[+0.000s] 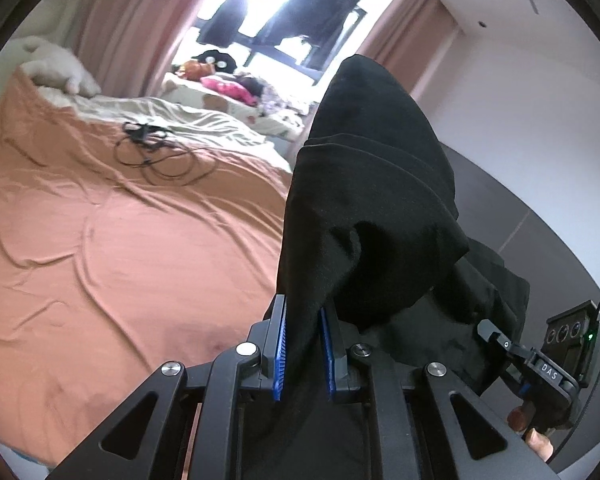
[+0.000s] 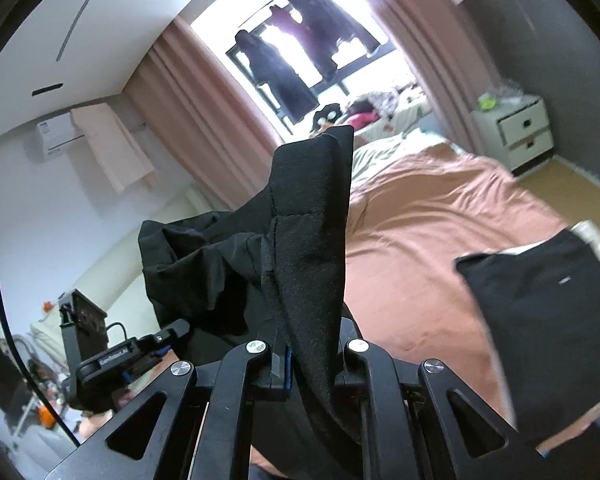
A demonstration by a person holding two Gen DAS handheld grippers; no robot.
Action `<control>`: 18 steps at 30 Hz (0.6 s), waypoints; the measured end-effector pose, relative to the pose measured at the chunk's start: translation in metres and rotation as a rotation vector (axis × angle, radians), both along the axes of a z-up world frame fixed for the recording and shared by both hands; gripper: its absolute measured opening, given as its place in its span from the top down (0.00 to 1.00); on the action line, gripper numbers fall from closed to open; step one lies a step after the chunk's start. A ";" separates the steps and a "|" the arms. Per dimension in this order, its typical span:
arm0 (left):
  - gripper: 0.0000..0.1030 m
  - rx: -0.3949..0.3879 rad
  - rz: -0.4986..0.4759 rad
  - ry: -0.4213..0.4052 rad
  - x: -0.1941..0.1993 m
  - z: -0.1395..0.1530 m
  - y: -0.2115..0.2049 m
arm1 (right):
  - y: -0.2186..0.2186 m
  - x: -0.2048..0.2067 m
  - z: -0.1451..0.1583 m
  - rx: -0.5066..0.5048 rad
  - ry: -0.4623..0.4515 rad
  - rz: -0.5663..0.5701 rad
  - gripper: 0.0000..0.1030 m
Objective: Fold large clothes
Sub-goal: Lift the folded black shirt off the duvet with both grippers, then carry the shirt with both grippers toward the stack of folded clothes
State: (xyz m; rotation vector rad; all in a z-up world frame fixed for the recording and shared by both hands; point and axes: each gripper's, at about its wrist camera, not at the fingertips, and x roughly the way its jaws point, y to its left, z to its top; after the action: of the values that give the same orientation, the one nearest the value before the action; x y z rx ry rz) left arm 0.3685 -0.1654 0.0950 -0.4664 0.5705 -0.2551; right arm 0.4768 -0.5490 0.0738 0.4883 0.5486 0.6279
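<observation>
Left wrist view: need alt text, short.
The left gripper, its blue-padded jaws shut on a black fabric garment, holds it up above a bed with a wrinkled orange sheet. A tangled black cable lies on the bed; the right gripper clamps the same garment at lower right.

Black garment [image 1: 372,200]: large, plain woven fabric with stitched seams. It is raised clear of the bed and hangs bunched in loose folds. One edge rises in a peaked fold in the left view; in the right view a stitched corner [image 2: 312,240] stands upright, the remainder sagging beside it.
</observation>
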 end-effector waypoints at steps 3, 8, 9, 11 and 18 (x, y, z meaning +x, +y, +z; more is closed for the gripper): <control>0.85 -0.003 -0.028 -0.006 -0.001 0.008 -0.031 | -0.027 -0.007 0.009 -0.010 -0.011 -0.038 0.89; 0.85 -0.007 -0.073 -0.006 -0.003 0.017 -0.071 | -0.069 -0.022 0.021 -0.022 -0.031 -0.097 0.89; 0.85 0.003 -0.089 -0.004 -0.004 0.019 -0.082 | -0.075 -0.023 0.023 -0.023 -0.032 -0.105 0.89; 0.85 0.008 -0.114 0.001 -0.004 0.021 -0.096 | -0.090 -0.030 0.028 -0.037 -0.035 -0.127 0.89; 0.85 0.010 -0.187 -0.001 -0.003 0.028 -0.146 | -0.132 -0.047 0.042 -0.097 -0.049 -0.190 0.89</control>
State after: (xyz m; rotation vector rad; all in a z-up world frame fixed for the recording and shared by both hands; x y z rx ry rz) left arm 0.3657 -0.3119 0.1230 -0.4035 0.6153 -0.4309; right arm 0.4302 -0.6815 0.1161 0.4269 0.4769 0.4284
